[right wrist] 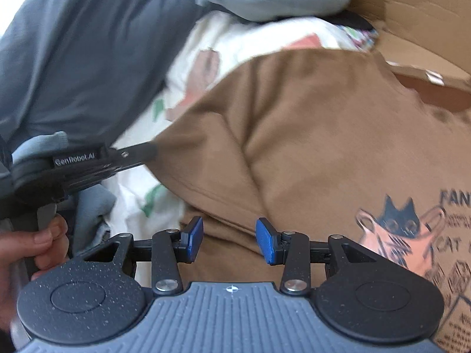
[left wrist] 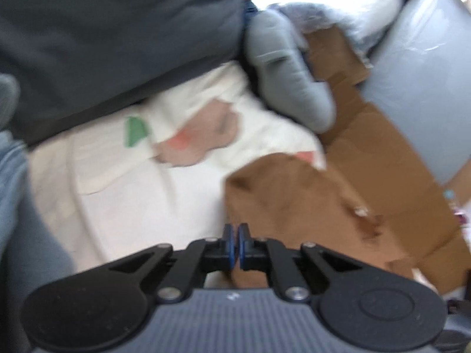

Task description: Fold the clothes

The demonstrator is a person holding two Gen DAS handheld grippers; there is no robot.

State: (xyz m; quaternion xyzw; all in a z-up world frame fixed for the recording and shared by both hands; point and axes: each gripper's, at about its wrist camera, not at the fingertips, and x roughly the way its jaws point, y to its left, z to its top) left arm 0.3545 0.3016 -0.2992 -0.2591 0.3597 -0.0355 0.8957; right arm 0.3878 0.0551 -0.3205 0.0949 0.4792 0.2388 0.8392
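Brown shirt lies rumpled over the white printed cloth, beside the cardboard box. Left gripper: jaws pressed together at the shirt's edge; whether fabric is pinched cannot be told. Right gripper: jaws about half open above the shirt, holding nothing.

Daylight, blown-out top glare, motion blur, fisheye-warped edges.

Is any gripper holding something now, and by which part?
The left gripper seems shut on the brown shirt, pinching the corner nearest it. The right gripper is open and holds nothing.
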